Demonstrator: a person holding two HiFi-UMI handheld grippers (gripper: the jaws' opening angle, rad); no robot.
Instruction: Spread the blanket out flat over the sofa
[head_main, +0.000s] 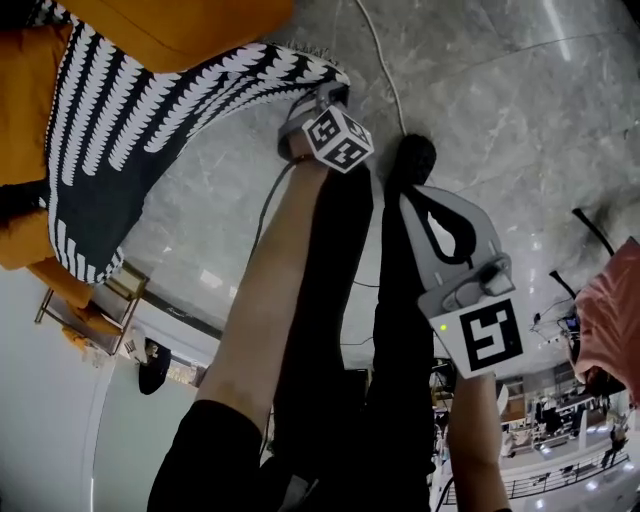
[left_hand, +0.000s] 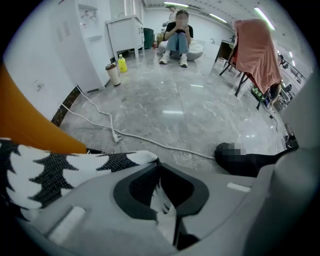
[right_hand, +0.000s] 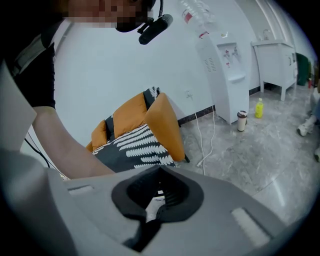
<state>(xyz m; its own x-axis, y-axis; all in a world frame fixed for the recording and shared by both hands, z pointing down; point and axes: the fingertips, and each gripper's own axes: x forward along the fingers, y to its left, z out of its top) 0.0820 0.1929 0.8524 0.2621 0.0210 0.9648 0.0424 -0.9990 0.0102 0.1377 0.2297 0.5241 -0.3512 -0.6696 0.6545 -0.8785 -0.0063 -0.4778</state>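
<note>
- Head view: the left hand-held gripper (head_main: 325, 102) is clamped on one corner of the black-and-white patterned blanket (head_main: 120, 120).
- The blanket lies across the orange sofa (head_main: 25, 120) at the upper left and stretches out from it over the grey marble floor (head_main: 500, 80) to that gripper.
- The right hand-held gripper (head_main: 415, 195) hangs well apart from the blanket, beside the person's dark trouser legs (head_main: 340, 330), and holds nothing.
- A white cable (head_main: 385, 70) runs over the floor above both grippers.
- Left gripper view: the jaws are pressed together on a fold of the patterned cloth, which runs off to the left, where it meets the orange sofa edge.
- Beyond the jaws the cable crosses the floor.
- Farther back a yellow bottle (left_hand: 122, 63) stands just beside a cup (left_hand: 114, 74), both near a white cabinet (left_hand: 125, 32).
- A person (left_hand: 177, 35) sits at the far end of the room, and a pink cloth (left_hand: 256, 50) hangs over a chair on the right.
- Right gripper view: the jaws are together with nothing between them. A pale patch shows in the dark opening, perhaps the floor seen through it.
- Behind, the blanket covers the sofa's seat, with orange showing at the back and the near arm.
- A white water dispenser (right_hand: 222, 75) stands against the wall to the right.
- The person's bare forearm (right_hand: 65, 150) crosses the left side.
</note>
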